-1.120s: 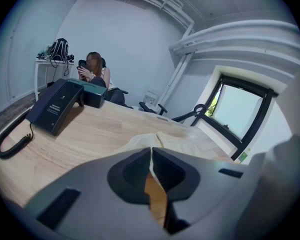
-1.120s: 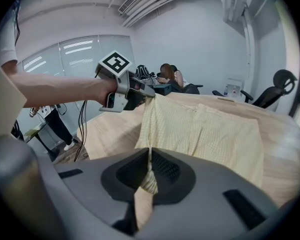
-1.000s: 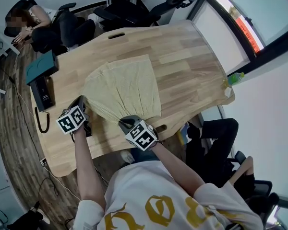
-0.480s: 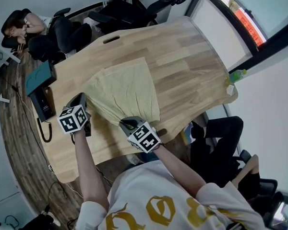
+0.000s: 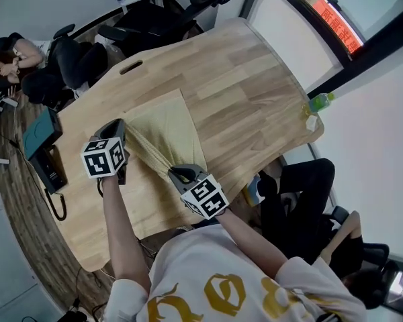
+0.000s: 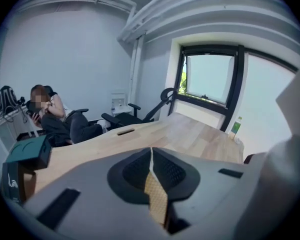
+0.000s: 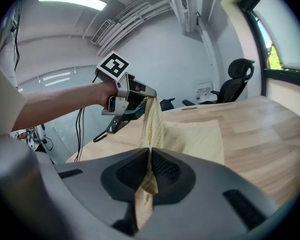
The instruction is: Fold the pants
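Head view, from where I stand: nearest is the person's white shirt, both bare arms reaching out over the near edge of the wooden tabletop.

The right hand-held gripper has its jaws pressed together on a bunched edge of the pale yellow pants. In the right gripper view a tail of the cloth hangs out below the pads.

Up and to its left, the left hand-held gripper is likewise clamped tight on the same edge, with a thin strip of yellow weave squeezed between its pads. The cloth runs in a gathered band from one hand-held gripper to the other, raised off the wood. Whether that pinched edge is the waist or a hem, I can't quite say from here.

Beyond both of them the rest of the pants lies flat on the tabletop as a smooth panel that widens away from the jaws.

Out to the left of the left hand-held gripper, by the tabletop's edge, sit a teal box and a black device.

Further on past the pants there is a slot cut through the wood. Far off to the right of the right hand-held gripper, a green bottle stands at the tabletop's edge by the window.

Behind the tabletop are black office chairs, and a seated person is at the far left.
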{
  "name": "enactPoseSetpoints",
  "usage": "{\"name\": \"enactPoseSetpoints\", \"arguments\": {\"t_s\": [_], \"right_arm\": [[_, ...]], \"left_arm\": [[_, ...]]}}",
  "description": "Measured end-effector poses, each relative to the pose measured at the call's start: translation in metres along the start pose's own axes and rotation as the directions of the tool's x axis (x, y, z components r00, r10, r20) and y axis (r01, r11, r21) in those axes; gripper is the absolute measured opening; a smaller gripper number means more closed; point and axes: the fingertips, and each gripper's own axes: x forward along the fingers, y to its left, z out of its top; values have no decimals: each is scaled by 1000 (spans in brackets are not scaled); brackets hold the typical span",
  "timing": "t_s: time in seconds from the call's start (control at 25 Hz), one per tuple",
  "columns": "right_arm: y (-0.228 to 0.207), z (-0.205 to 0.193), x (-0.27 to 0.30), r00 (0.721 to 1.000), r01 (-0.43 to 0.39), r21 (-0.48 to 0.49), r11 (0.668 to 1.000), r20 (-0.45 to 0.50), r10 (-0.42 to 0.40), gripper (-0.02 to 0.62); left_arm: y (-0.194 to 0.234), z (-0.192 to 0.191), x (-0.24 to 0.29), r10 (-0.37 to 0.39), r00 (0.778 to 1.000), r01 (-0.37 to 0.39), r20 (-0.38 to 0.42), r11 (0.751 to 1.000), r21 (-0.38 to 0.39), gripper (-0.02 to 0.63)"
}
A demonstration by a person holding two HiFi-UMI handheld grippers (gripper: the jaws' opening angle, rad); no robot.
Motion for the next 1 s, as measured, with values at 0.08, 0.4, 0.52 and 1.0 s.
{"name": "enactPoseSetpoints", "arguments": {"t_s": [0.08,0.4,0.52,1.0], "right_arm": [[-17,-4,-8,999,43,28,999,12,-43,17],[-97,-59,-29,977,206,150,967,-96,-193,18],[-130,-94,-26,946,293,181,939,-200,-257,18],[-147,-131,-22,957,251,373,893,-236,-171,23]], "left_arm": [[-22,8,19,-32,999,34,-29,998,55,15],[-120,-16,134,-127,949,210,-289,938,275,15],[-146,-49,181,-137,905,284,-403,900,330,15],[-170,-86,213,-181,896,322,-405,893,314,206]]}}
